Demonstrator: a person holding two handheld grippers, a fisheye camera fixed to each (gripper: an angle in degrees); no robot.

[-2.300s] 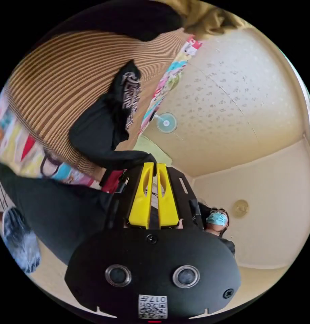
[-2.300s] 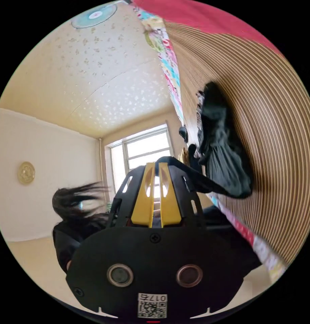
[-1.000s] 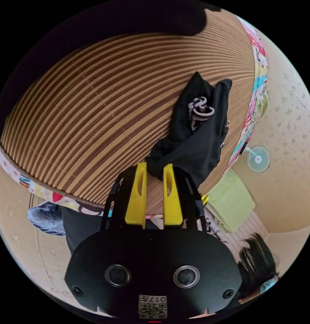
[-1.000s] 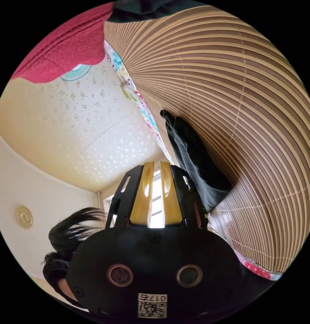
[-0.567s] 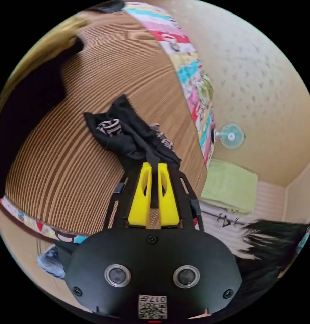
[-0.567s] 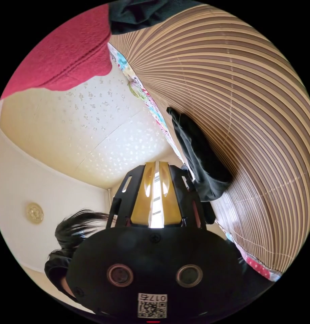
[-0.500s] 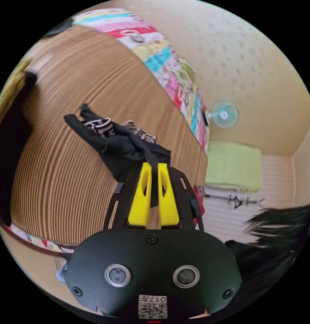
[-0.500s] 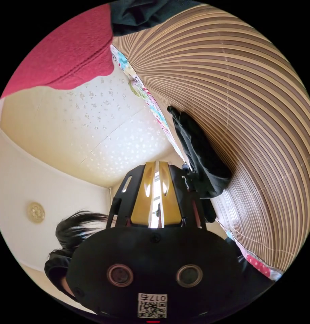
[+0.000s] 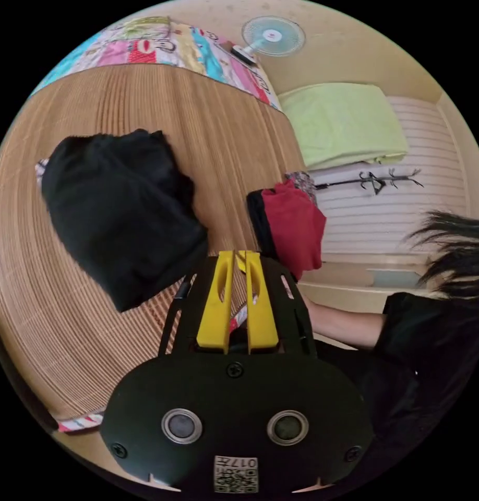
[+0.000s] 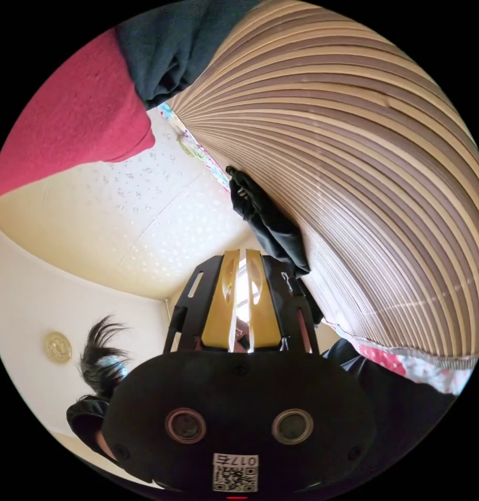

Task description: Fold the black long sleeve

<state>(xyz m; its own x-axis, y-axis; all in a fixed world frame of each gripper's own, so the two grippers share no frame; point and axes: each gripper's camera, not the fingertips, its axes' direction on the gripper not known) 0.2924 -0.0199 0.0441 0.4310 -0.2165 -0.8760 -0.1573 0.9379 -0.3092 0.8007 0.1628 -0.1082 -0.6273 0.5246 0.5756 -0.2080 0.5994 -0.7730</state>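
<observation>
The black long sleeve [image 9: 119, 209] lies as a folded bundle on the striped bamboo mat [image 9: 218, 130], up and to the left of my left gripper [image 9: 238, 257]. That gripper's yellow jaws stand together with nothing between them, clear of the cloth. In the right gripper view the same black bundle [image 10: 265, 219] rests on the mat [image 10: 364, 156], just above and right of my right gripper [image 10: 242, 255]. Its jaws are close together and hold nothing; only bright window light shows through the thin slit.
A folded red garment [image 9: 294, 224] lies on a dark one at the mat's edge, seen close as red garment [image 10: 67, 115] and dark cloth [image 10: 166, 47]. A green cloth [image 9: 344, 122], a fan [image 9: 273, 35] and the person's arm [image 9: 344, 326] are near.
The left gripper has let go of the black garment, which now rests as a bundle on the mat. The left view has swung round. The right gripper has hardly moved.
</observation>
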